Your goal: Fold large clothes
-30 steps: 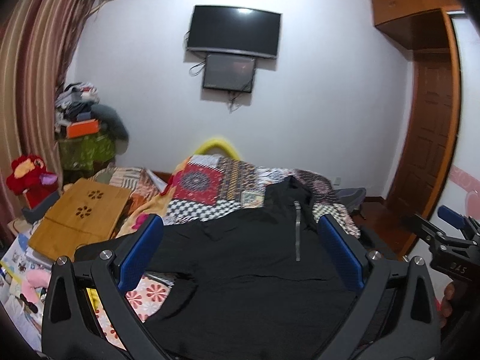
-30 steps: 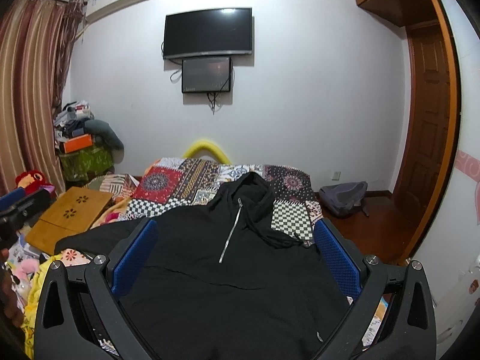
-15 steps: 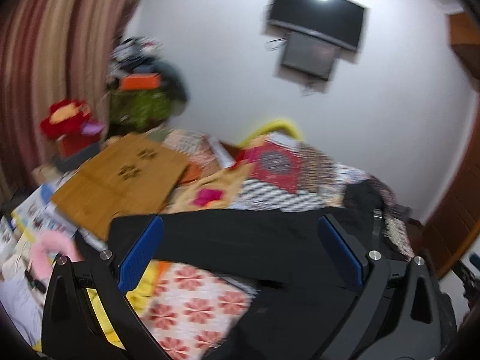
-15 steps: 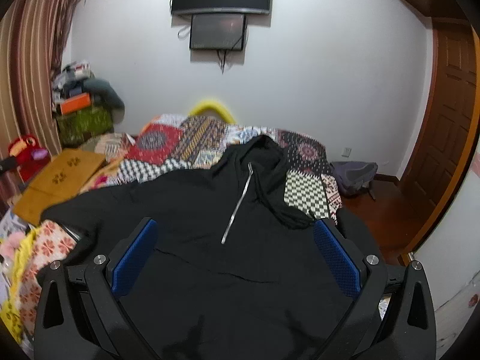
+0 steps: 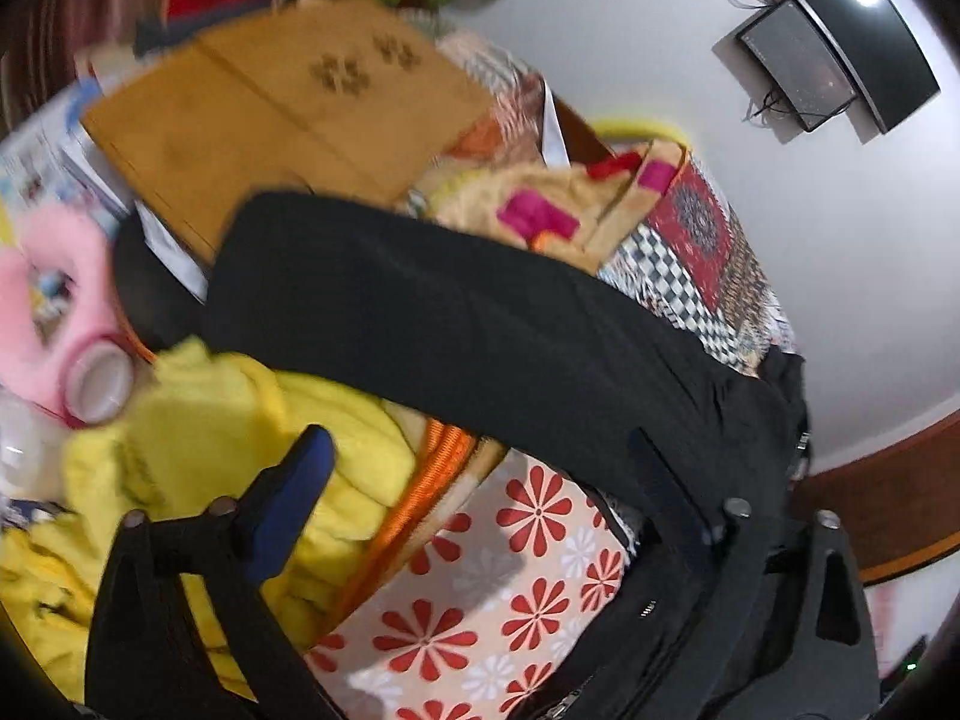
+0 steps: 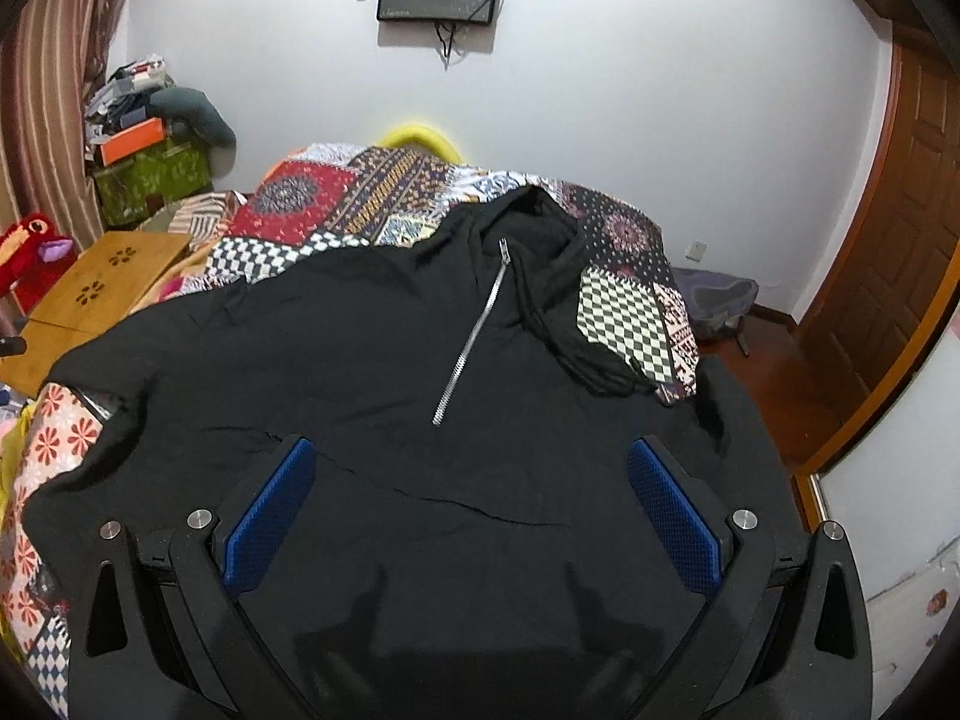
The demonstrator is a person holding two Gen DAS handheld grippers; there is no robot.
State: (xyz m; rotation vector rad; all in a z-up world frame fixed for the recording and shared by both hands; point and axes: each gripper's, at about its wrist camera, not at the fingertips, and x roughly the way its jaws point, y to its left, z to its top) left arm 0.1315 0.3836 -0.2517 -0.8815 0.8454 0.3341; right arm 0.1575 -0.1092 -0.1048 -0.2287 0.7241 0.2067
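A large black hooded sweatshirt (image 6: 420, 372) with a silver half zip (image 6: 474, 330) lies spread face up on a patchwork bedspread (image 6: 360, 204), hood toward the far wall. My right gripper (image 6: 471, 510) is open, low over its lower body, holding nothing. In the tilted left wrist view the sweatshirt's left sleeve (image 5: 432, 312) stretches out across the bed edge. My left gripper (image 5: 480, 504) is open above the floral sheet (image 5: 516, 594), just below that sleeve, holding nothing. Its right finger is dark and blurred.
A wooden lap table (image 5: 270, 102) lies beside the bed at left. Yellow cloth (image 5: 240, 450), a pink toy (image 5: 66, 276) and a tape roll (image 5: 99, 384) lie at the bed's left edge. A bag (image 6: 714, 294) and a wooden door (image 6: 900, 228) are at right.
My left gripper has swung left and down, rolling the view, from the sweatshirt's body toward its left sleeve. My right gripper has dipped lower and closer over the sweatshirt.
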